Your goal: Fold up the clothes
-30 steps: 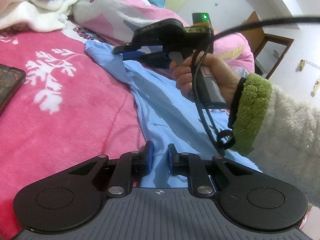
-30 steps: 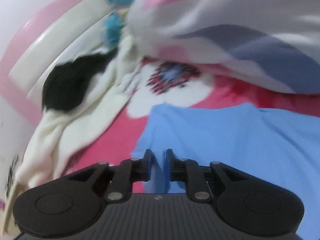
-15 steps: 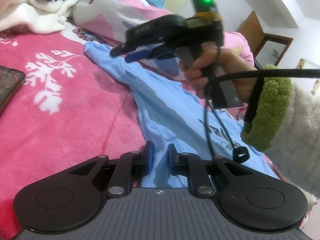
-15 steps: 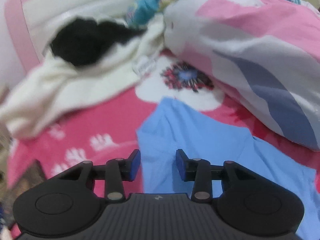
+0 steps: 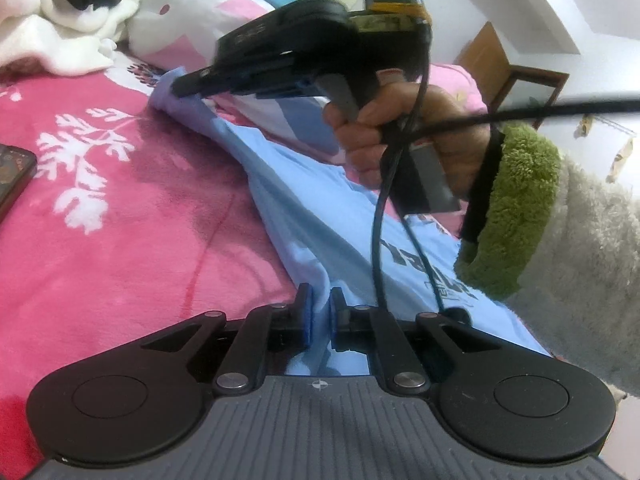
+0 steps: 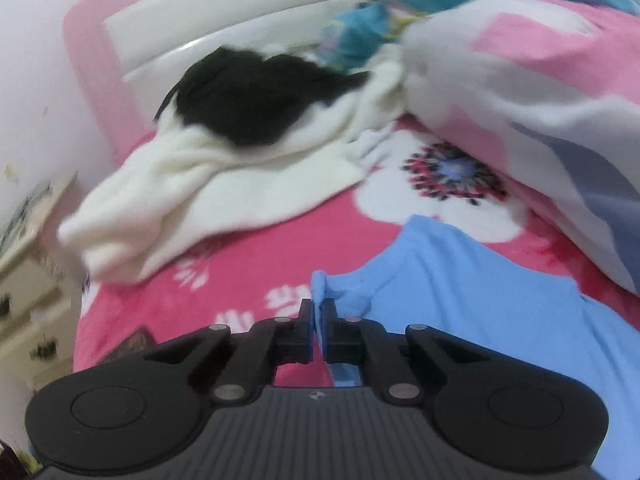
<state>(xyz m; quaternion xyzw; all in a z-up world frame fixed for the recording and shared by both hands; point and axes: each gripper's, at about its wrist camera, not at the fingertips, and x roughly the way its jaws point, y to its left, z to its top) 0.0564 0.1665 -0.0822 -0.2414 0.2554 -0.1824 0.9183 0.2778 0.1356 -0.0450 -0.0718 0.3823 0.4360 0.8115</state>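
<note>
While both pinch blue shirt [image 5: 312,216] | left tool [image 5: 319,312] closing | right tool [image 6: 319,316] clamped | print unreadable

Blue shirt [image 5: 320,216] smooth cloth; pink blanket [image 5: 140,220] fuzzy fleece.

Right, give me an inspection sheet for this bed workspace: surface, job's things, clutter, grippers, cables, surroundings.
Surface: pink floral blanket covering the bed.
Job's things: light blue T-shirt with a dark print, stretched between the two grippers.
Clutter: white fleece garment with a black item on top; patterned quilt; dark flat object at the blanket's left edge.
Grippers: left gripper closing, shirt hem between its fingers; right gripper shut on a shirt corner, held by a hand.
Cables: black cable hanging from the right gripper over the shirt.
Surroundings: white and pink headboard; wooden furniture.
</note>
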